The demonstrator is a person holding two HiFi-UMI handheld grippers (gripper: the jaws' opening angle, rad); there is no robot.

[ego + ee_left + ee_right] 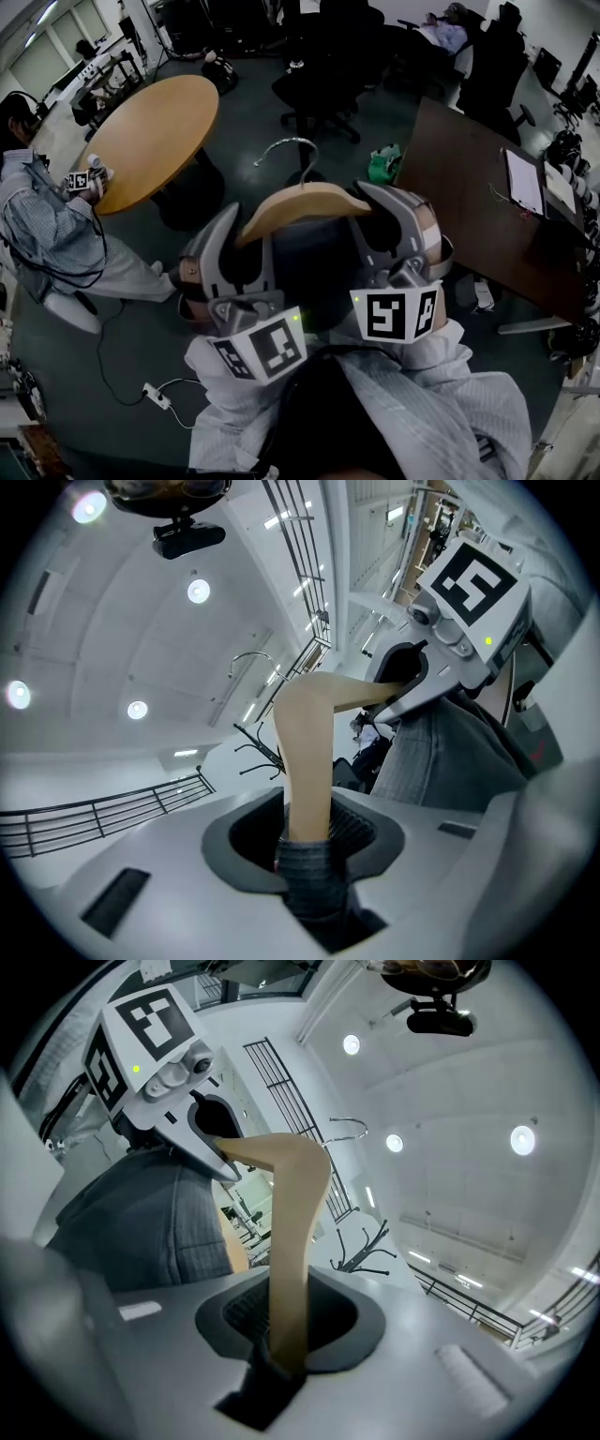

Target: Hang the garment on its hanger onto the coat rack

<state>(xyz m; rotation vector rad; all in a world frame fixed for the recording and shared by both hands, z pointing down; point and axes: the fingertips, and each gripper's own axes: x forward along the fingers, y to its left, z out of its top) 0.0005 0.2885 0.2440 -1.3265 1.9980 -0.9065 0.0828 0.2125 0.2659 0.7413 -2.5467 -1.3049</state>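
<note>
A wooden hanger with a metal hook is held level in front of me, a dark grey garment draped under it. My left gripper is shut on the hanger's left arm, and my right gripper is shut on its right arm. In the left gripper view the wooden arm rises out of the jaws with dark fabric pinched beside it. The right gripper view shows the other arm clamped the same way. A black coat rack stands well beyond the hanger.
A round wooden table is at the left, with a seated person beside it. A dark rectangular table is on the right. Office chairs stand ahead; a green object and a power strip lie on the floor.
</note>
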